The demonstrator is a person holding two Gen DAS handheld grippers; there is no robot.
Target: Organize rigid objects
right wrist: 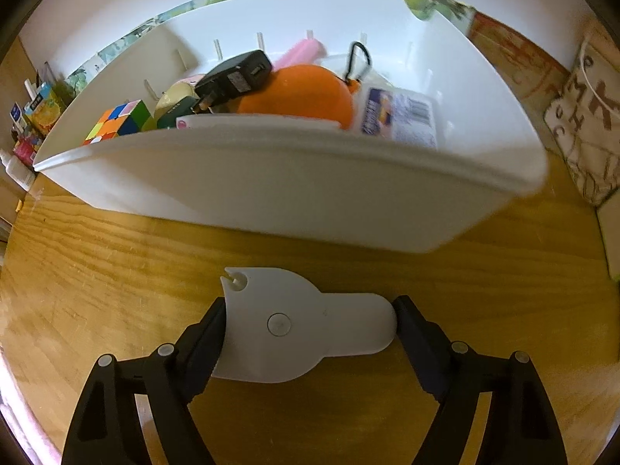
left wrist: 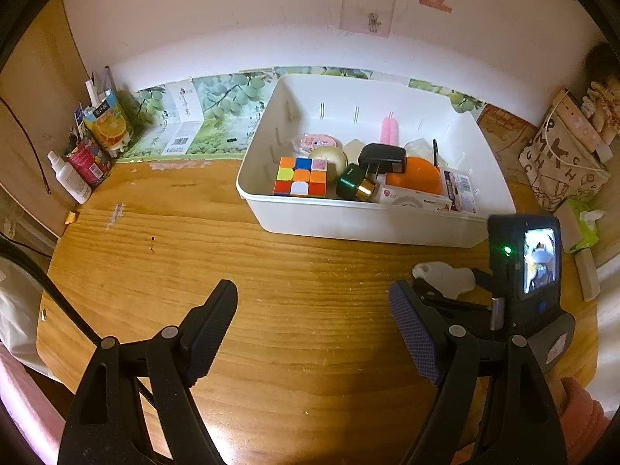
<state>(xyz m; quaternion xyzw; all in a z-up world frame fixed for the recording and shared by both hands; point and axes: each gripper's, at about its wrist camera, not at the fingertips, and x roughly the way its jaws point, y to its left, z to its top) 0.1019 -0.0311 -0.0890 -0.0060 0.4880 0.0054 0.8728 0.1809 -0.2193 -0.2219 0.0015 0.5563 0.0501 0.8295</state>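
A white bin [left wrist: 360,224] stands on the wooden table and holds a Rubik's cube [left wrist: 300,176], a black charger [left wrist: 381,157], an orange ball [left wrist: 416,176], a green-and-gold cylinder [left wrist: 354,182] and boxes. My left gripper [left wrist: 314,333] is open and empty, above bare table in front of the bin. My right gripper [right wrist: 310,333] is shut on a flat white plastic piece [right wrist: 298,325], just above the table before the bin's near wall [right wrist: 294,190]. The right gripper and that white piece [left wrist: 445,275] also show in the left wrist view.
Bottles and juice cartons [left wrist: 93,143] stand at the back left corner. A printed tote bag [left wrist: 562,162] and a tissue pack [left wrist: 581,228] lie to the right of the bin. Fruit-print boxes [left wrist: 201,116] line the wall behind the table.
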